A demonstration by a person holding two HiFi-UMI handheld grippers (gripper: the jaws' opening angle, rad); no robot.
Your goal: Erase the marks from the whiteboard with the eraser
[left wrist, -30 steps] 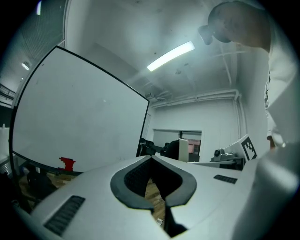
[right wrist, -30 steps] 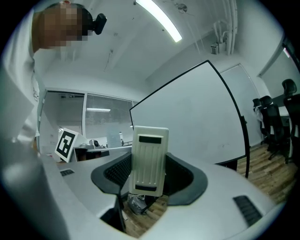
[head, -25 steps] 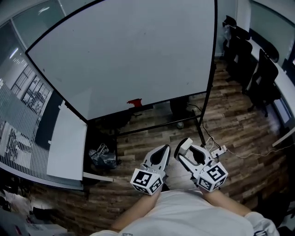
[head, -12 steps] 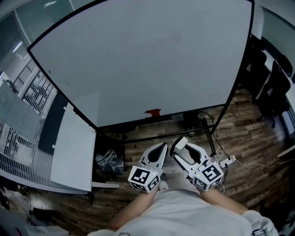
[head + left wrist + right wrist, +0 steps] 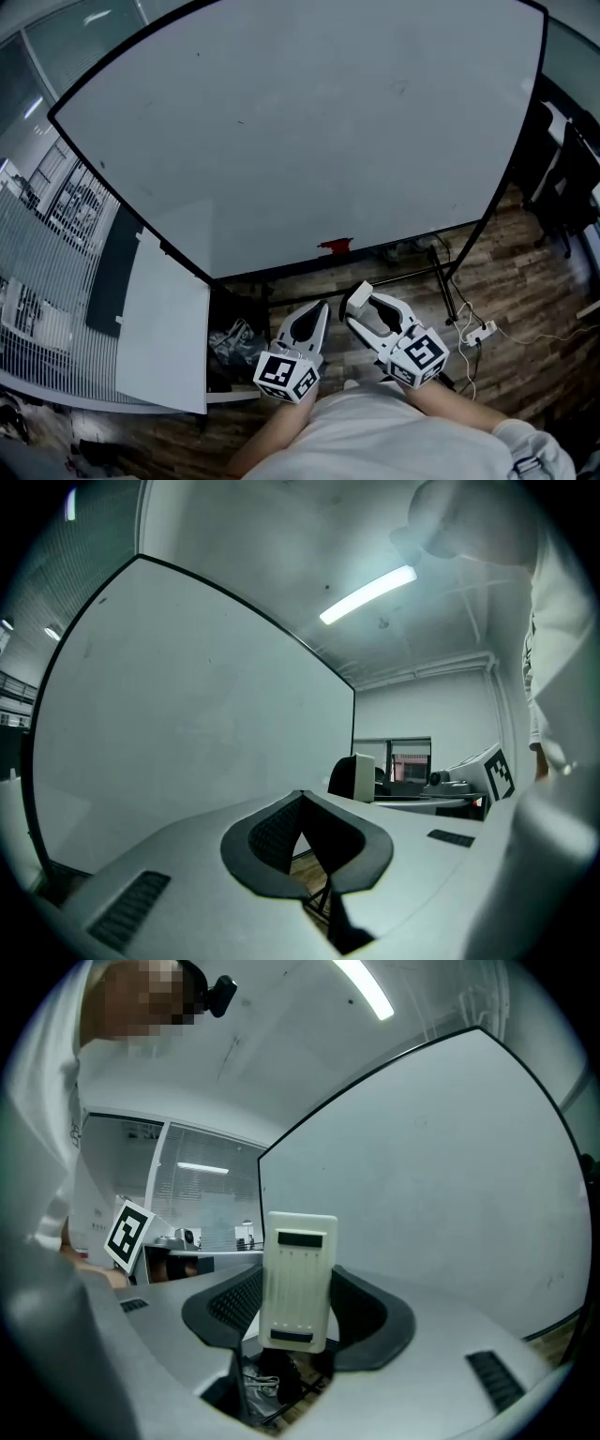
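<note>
The large whiteboard (image 5: 309, 131) stands on its frame. Below its lower edge, the right gripper (image 5: 363, 302) is clamped on the white eraser (image 5: 298, 1279). The left gripper (image 5: 317, 309) beside it has its jaws together, with nothing between. A small red thing (image 5: 336, 247) lies at the whiteboard's bottom edge.

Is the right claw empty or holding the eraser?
Holding: the eraser stands clamped between the jaws of the right claw in the right gripper view.
</note>
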